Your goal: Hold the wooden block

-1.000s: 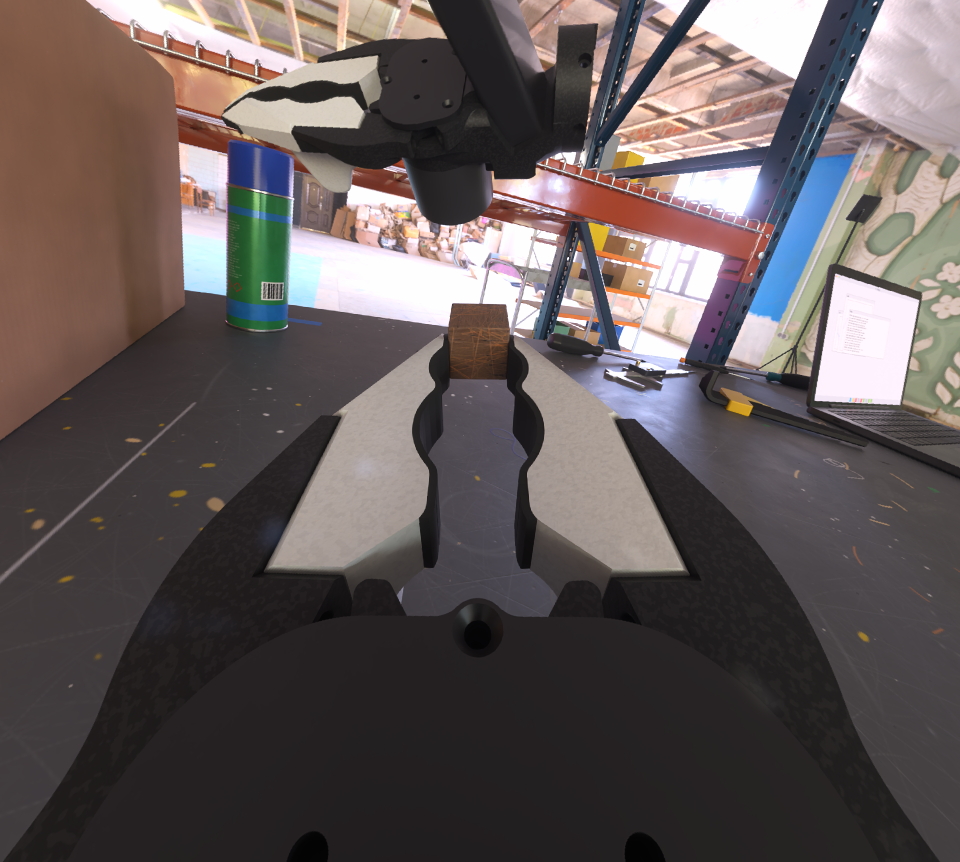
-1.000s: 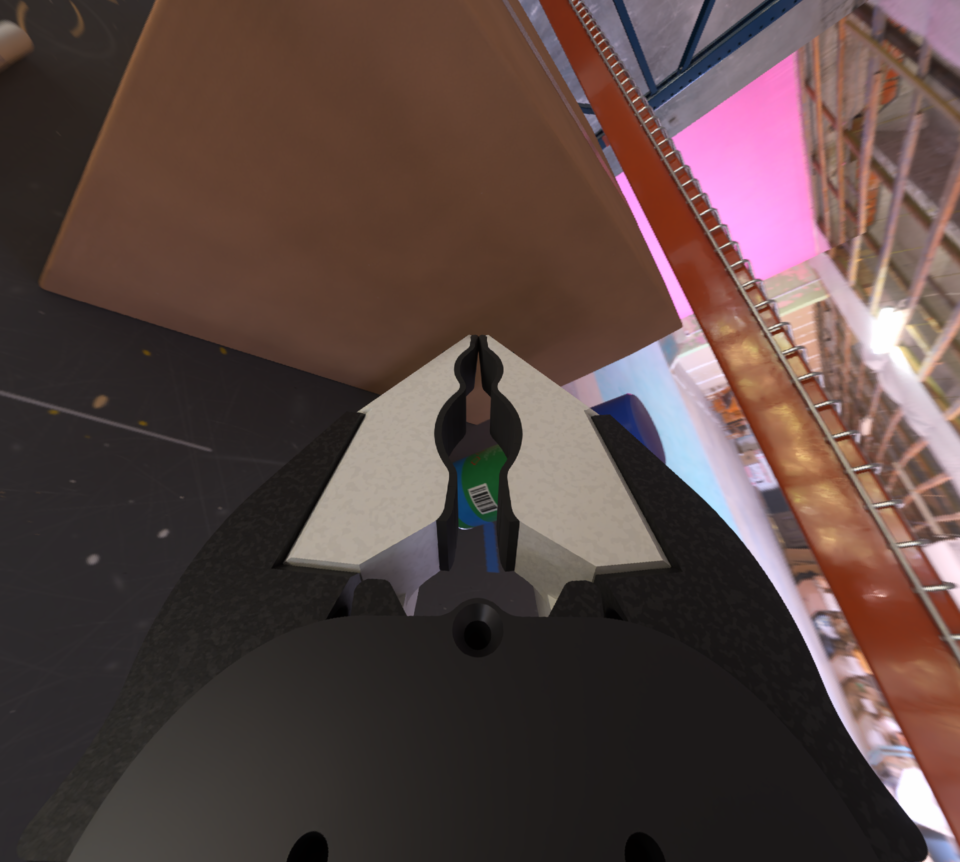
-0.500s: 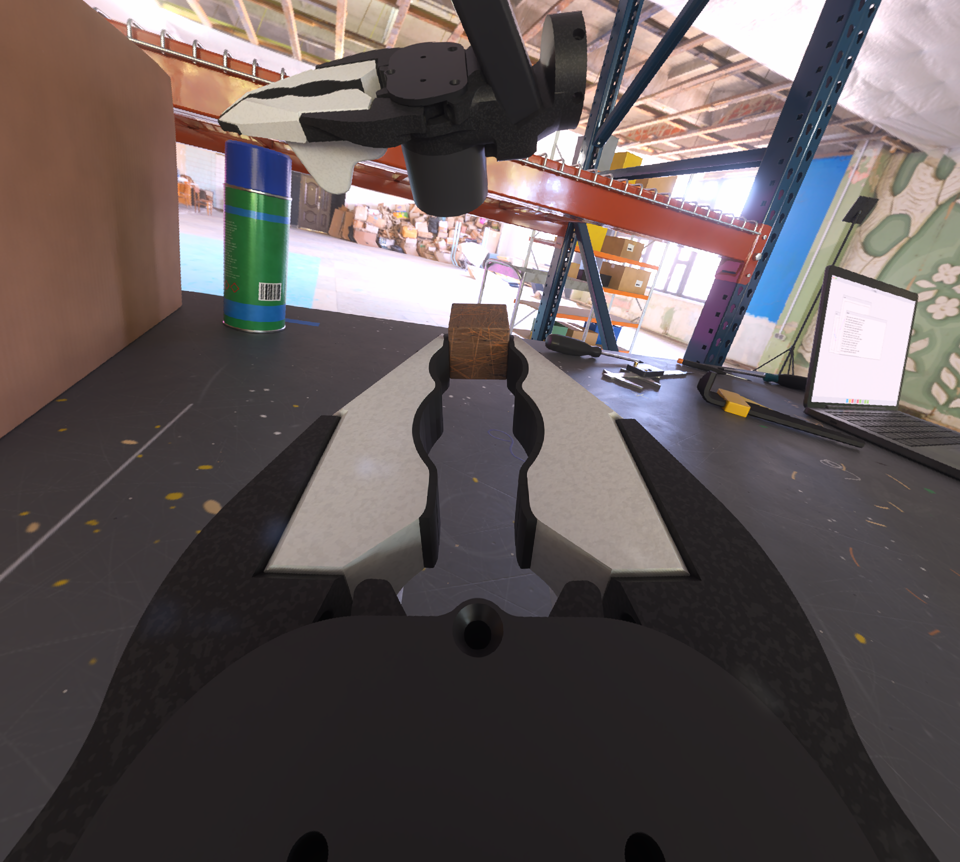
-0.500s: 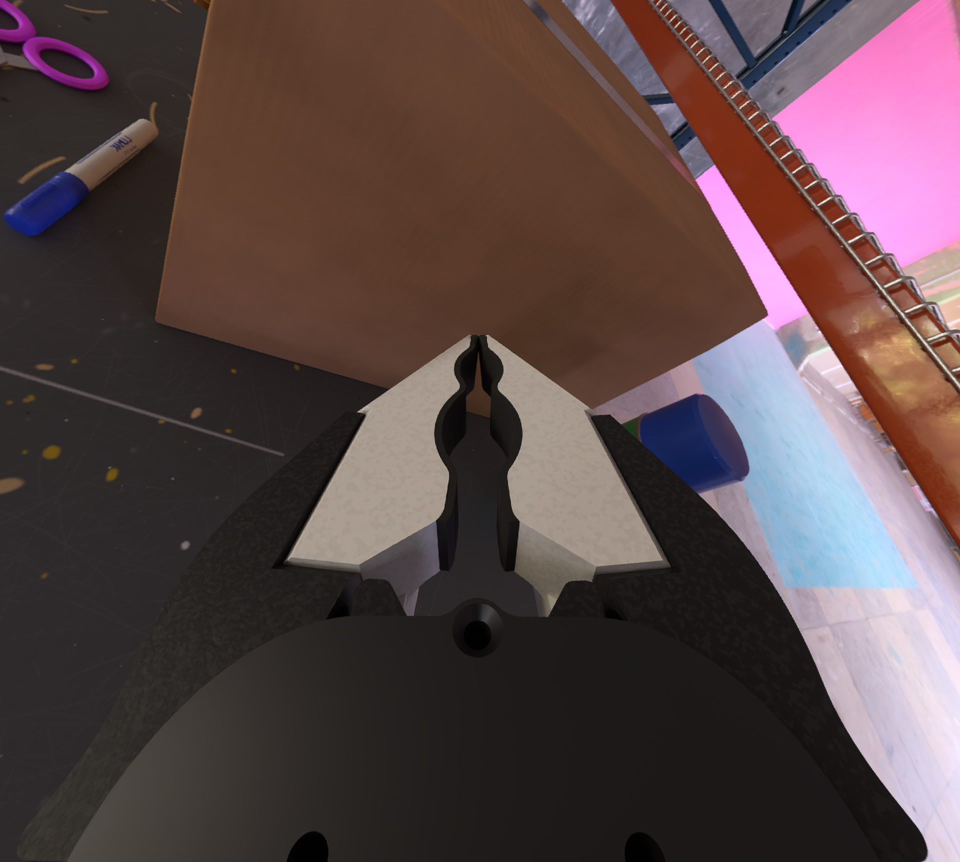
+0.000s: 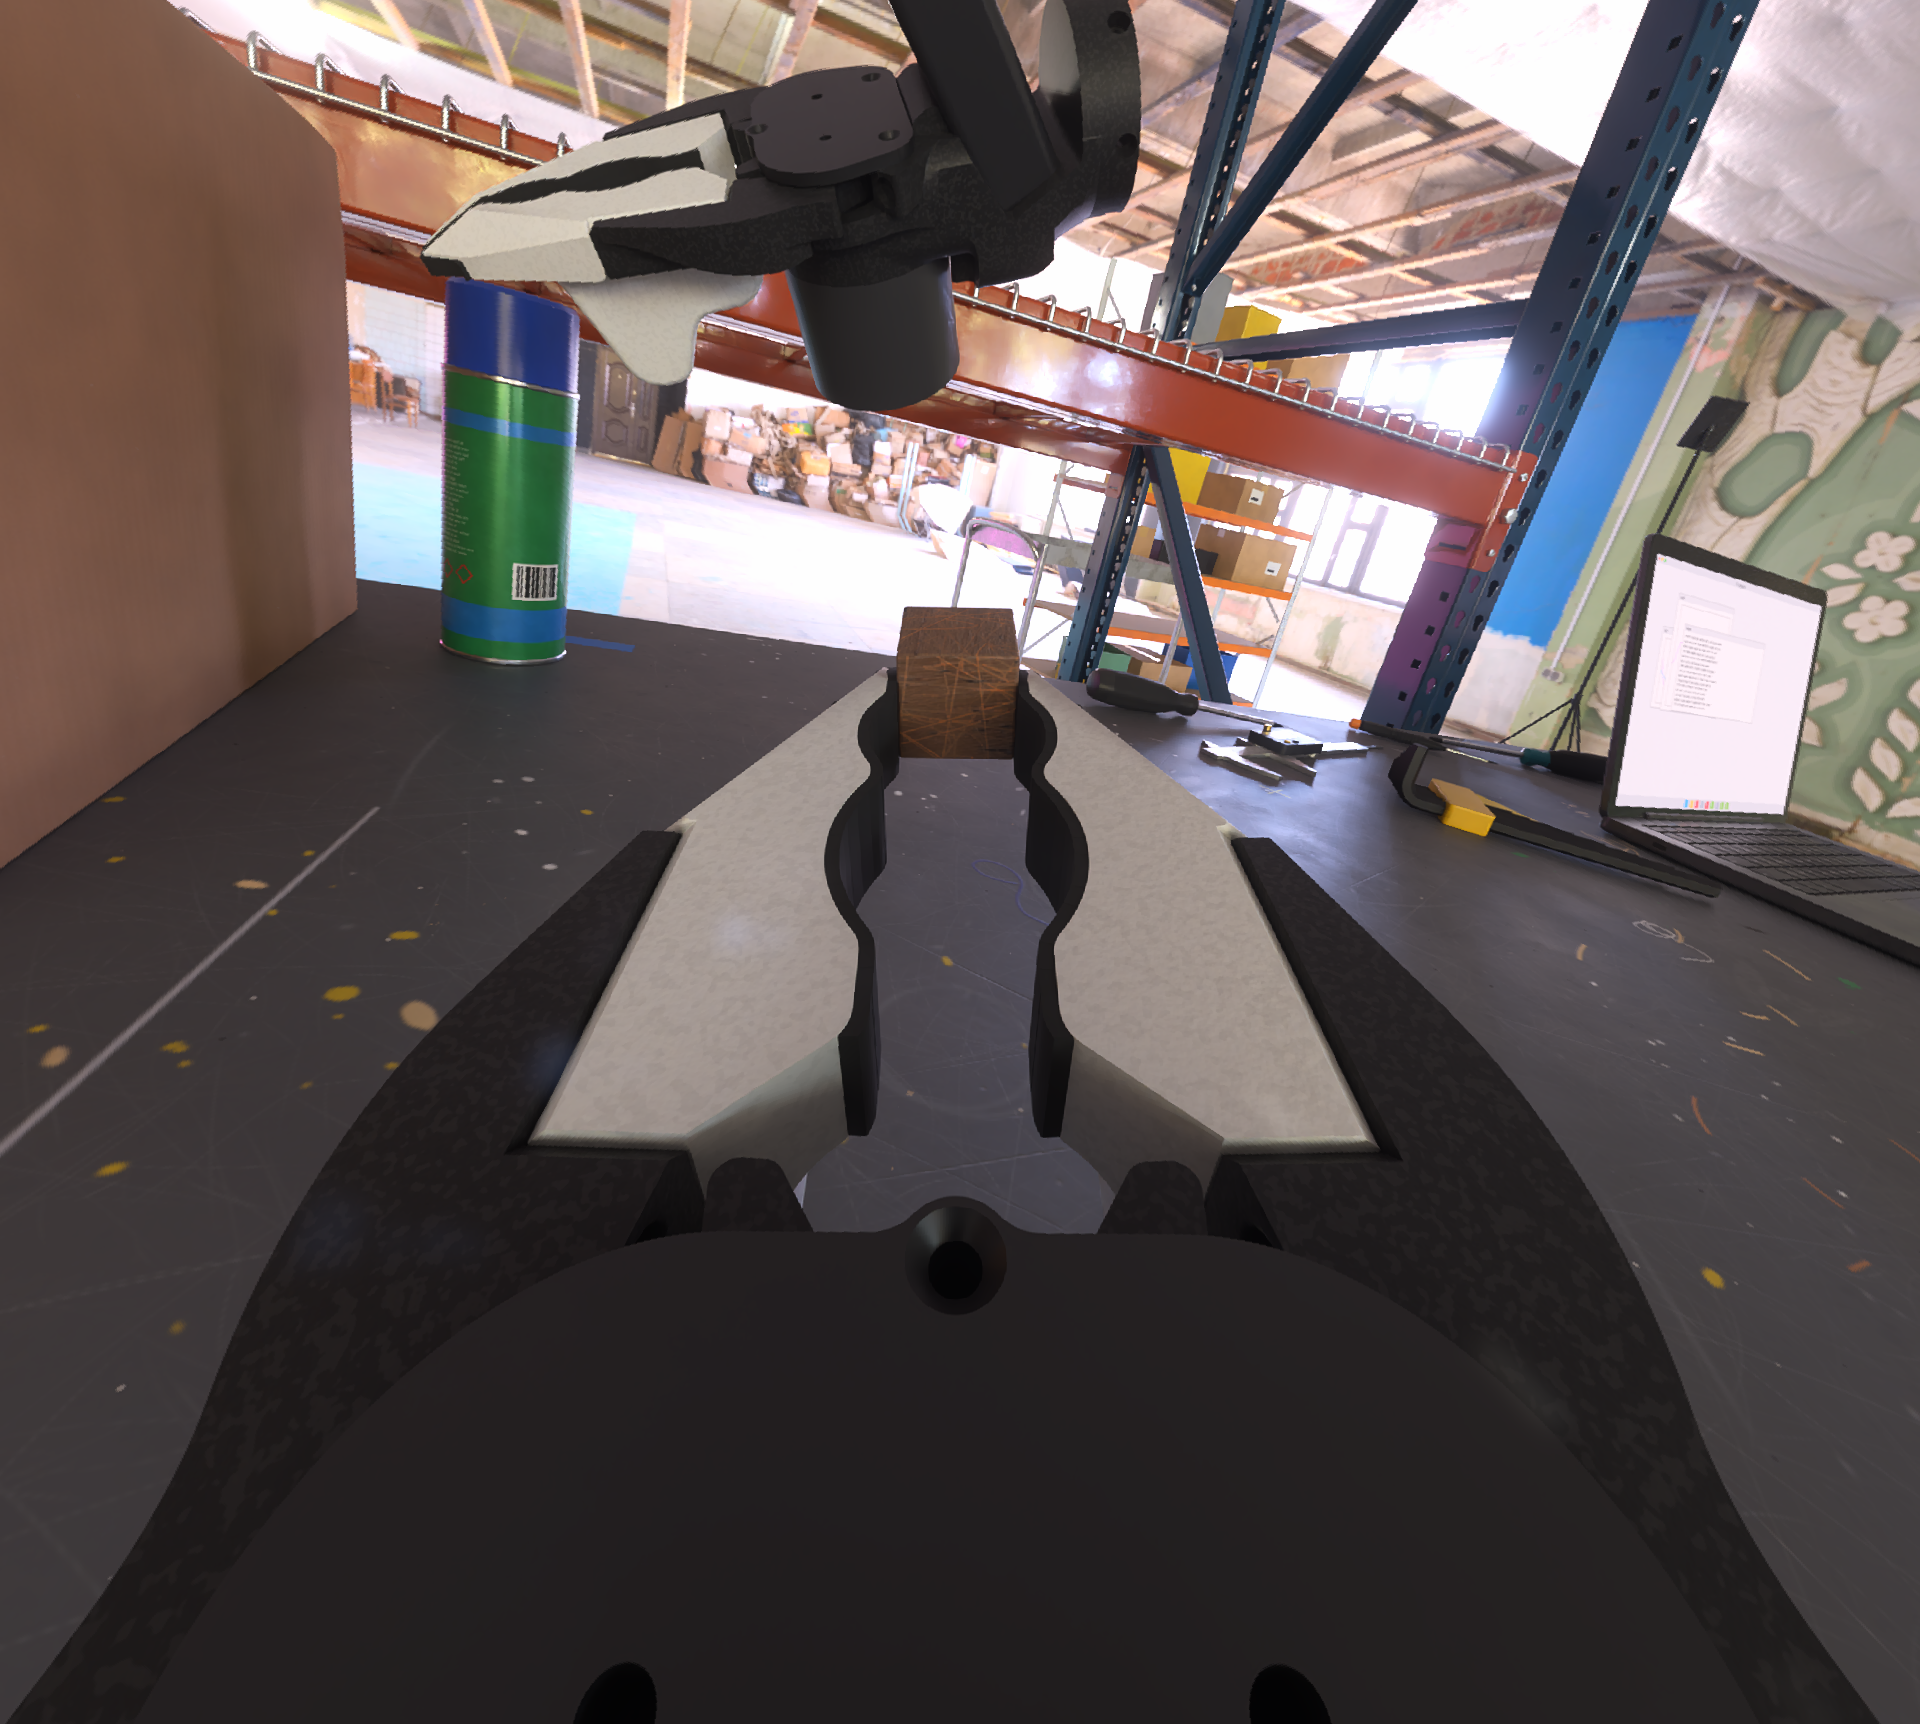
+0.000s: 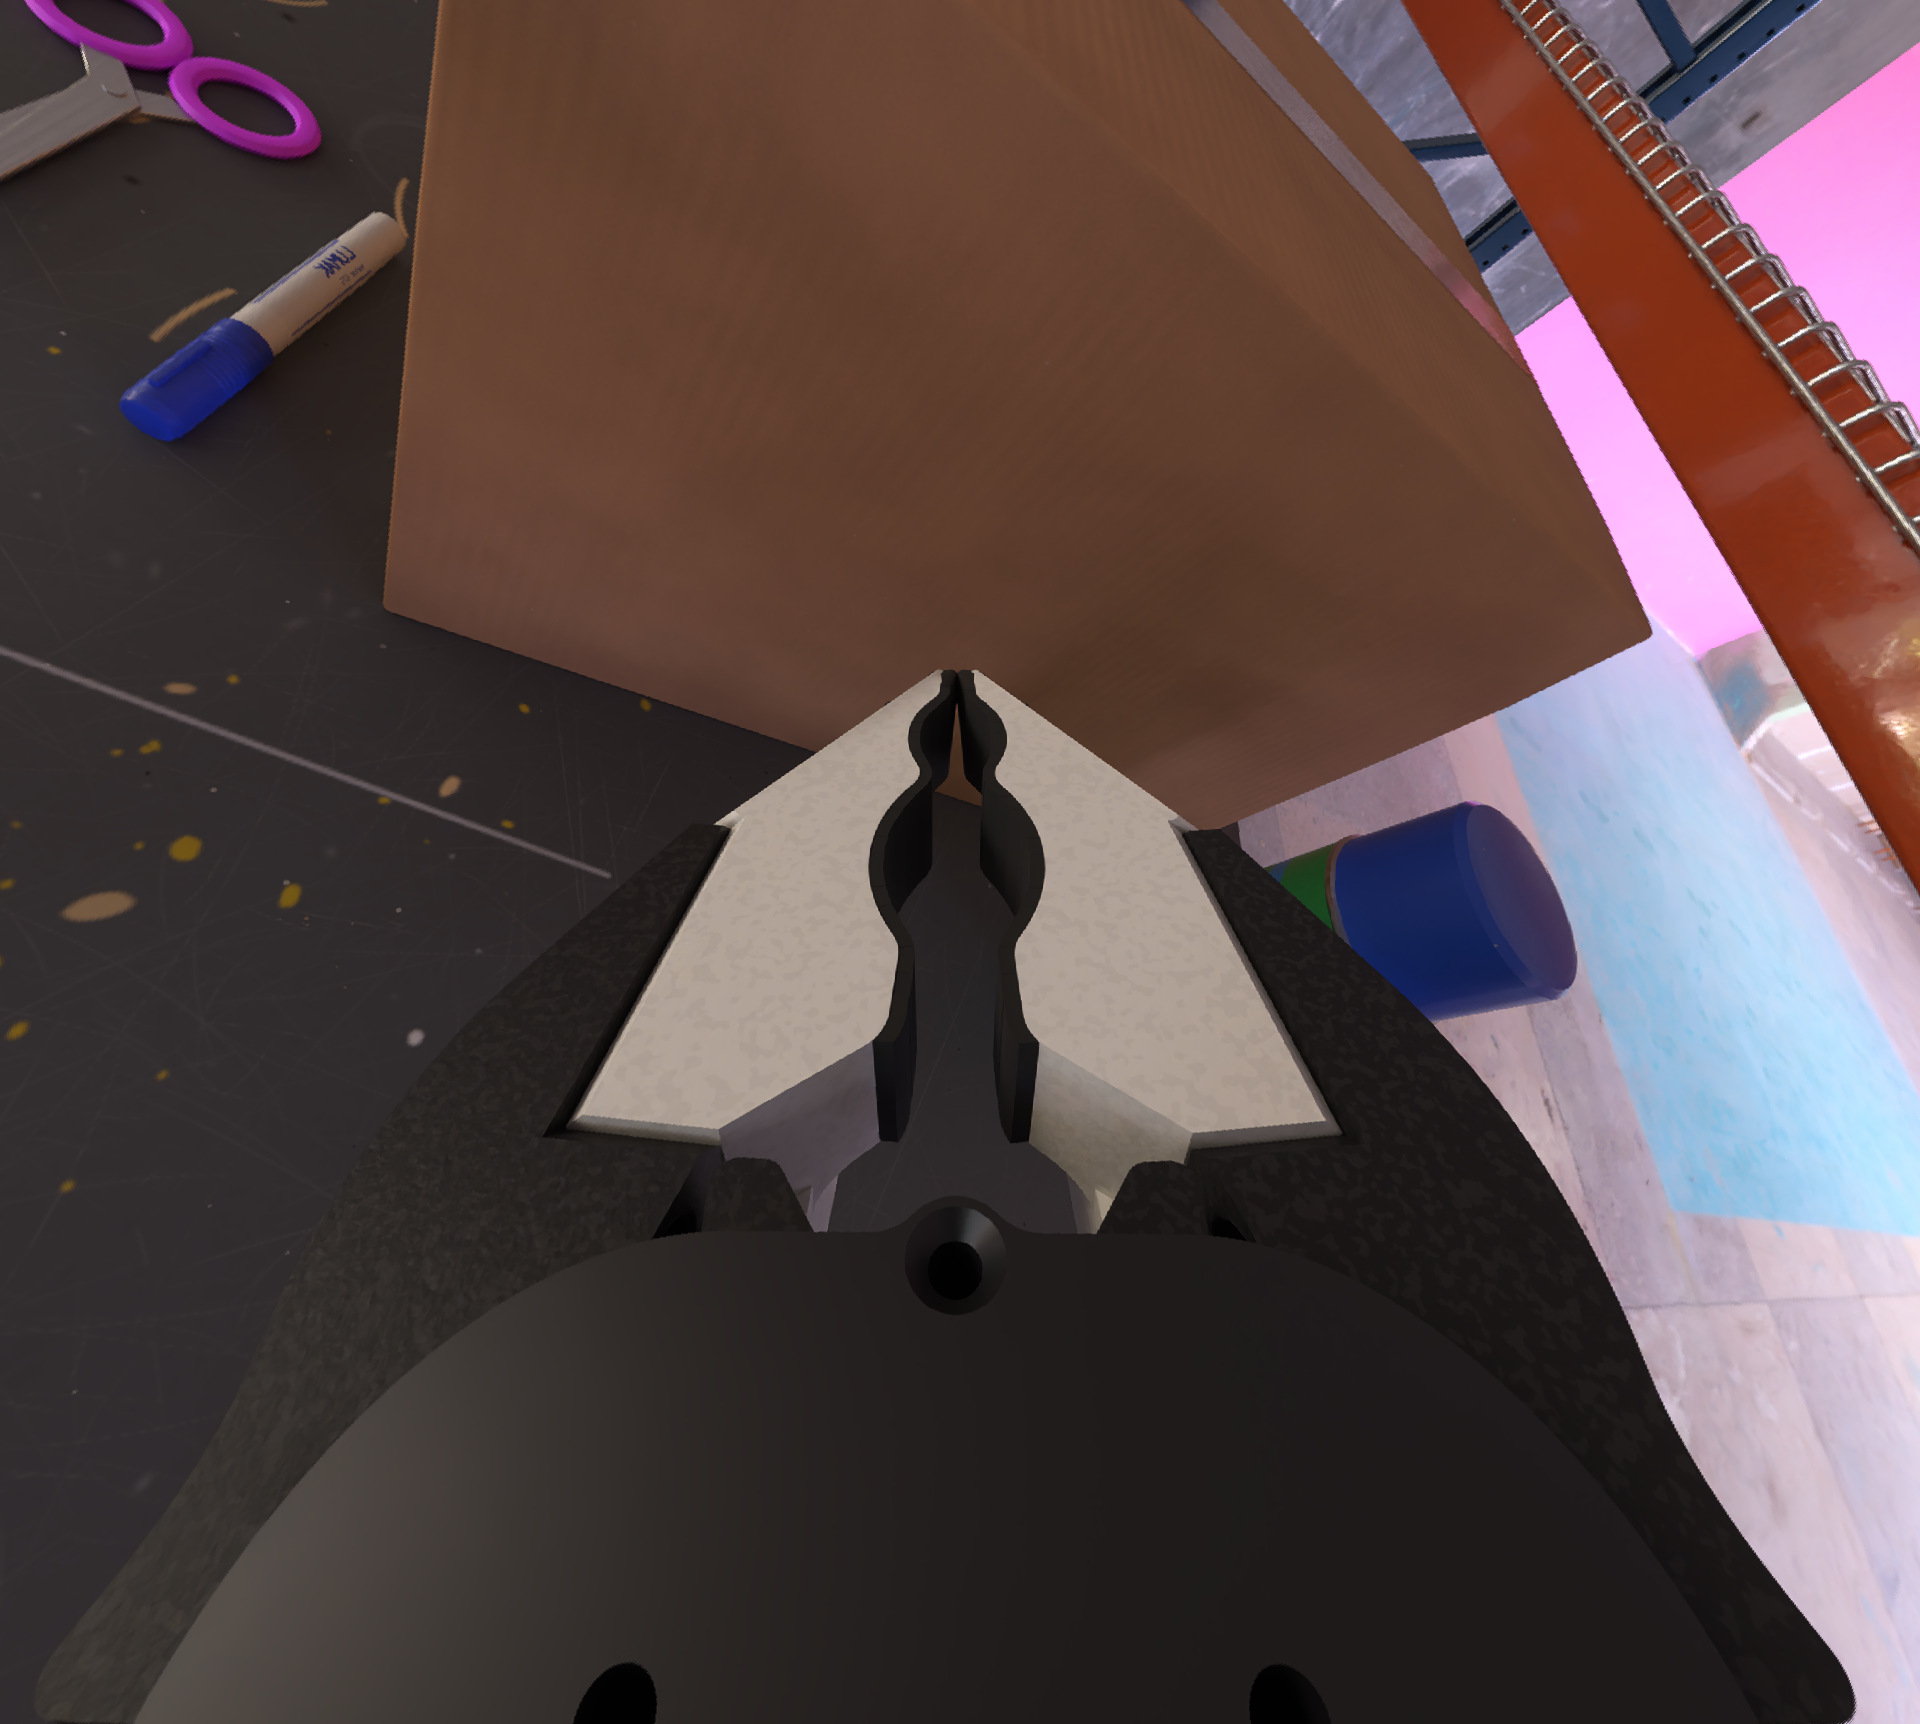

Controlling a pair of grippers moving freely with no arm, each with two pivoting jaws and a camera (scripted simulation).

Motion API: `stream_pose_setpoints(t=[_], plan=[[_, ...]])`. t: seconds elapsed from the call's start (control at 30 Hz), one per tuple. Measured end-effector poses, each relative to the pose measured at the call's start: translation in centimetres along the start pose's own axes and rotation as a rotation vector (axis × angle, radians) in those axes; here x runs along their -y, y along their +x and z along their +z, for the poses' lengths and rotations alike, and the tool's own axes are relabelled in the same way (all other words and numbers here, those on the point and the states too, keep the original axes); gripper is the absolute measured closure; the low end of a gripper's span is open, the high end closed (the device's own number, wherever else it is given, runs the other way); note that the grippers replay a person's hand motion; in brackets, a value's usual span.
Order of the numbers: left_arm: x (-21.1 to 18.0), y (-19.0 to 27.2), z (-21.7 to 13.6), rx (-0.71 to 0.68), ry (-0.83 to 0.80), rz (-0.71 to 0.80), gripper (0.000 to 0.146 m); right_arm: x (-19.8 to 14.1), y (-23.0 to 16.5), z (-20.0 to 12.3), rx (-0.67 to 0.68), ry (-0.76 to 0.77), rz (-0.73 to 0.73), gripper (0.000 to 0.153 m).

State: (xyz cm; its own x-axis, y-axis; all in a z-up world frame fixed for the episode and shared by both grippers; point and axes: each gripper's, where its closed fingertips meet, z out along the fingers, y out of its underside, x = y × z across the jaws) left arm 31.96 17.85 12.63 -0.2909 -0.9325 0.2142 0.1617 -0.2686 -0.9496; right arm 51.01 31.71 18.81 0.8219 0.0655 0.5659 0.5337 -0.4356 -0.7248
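A small brown wooden block (image 5: 956,683) sits between the fingertips of my left gripper (image 5: 956,698), which is shut on it just above the dark table (image 5: 312,895). My right gripper (image 6: 956,682) is shut and empty. It also shows in the left wrist view (image 5: 582,235), hanging in the air above and beyond the block, pointing left toward the spray can. The block is not in the right wrist view.
A large brown cardboard box (image 5: 145,448) (image 6: 935,272) stands at the left. A green spray can with a blue cap (image 5: 506,479) (image 6: 1444,905) stands beside it. A laptop (image 5: 1725,729), a screwdriver (image 5: 1143,693) and tools lie at the right. Purple scissors (image 6: 156,69) and a blue marker (image 6: 260,324) lie left of the box.
The left gripper keeps its hold on the block. The right gripper has swung, its view tilting so that the scissors and marker come in and the spray can shifts right.
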Motion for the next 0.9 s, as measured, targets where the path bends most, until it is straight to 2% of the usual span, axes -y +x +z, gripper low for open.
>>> stream_pose_setpoints(t=[0.1,0.2,0.37,0.53,0.63,0.73,0.9], plan=[[0.0,0.0,0.0,0.000,0.001,-0.002,0.125,0.1,0.4,-0.4,-0.025,0.016,0.006,0.153],[0.0,0.0,0.0,0.000,0.002,-0.005,0.125,0.6,1.2,-2.4,-0.131,0.084,0.013,0.153],[0.1,-0.2,-0.1,0.001,0.004,-0.015,0.126,-0.3,3.5,-9.3,-0.481,0.214,0.051,0.153],[0.1,-0.2,-0.1,0.007,0.007,-0.015,0.125,-4.2,5.4,-17.2,-0.837,0.251,0.204,0.153],[0.1,-0.2,-0.2,0.009,0.007,-0.011,0.126,-7.1,5.8,-20.8,-1.003,0.237,0.316,0.153],[0.0,-0.1,-0.2,0.008,0.006,-0.001,0.126,-9.6,5.7,-22.5,-1.074,0.203,0.412,0.153],[0.0,-0.1,-0.2,0.006,0.005,0.002,0.125,-11.9,5.4,-23.8,-1.137,0.164,0.477,0.153]])
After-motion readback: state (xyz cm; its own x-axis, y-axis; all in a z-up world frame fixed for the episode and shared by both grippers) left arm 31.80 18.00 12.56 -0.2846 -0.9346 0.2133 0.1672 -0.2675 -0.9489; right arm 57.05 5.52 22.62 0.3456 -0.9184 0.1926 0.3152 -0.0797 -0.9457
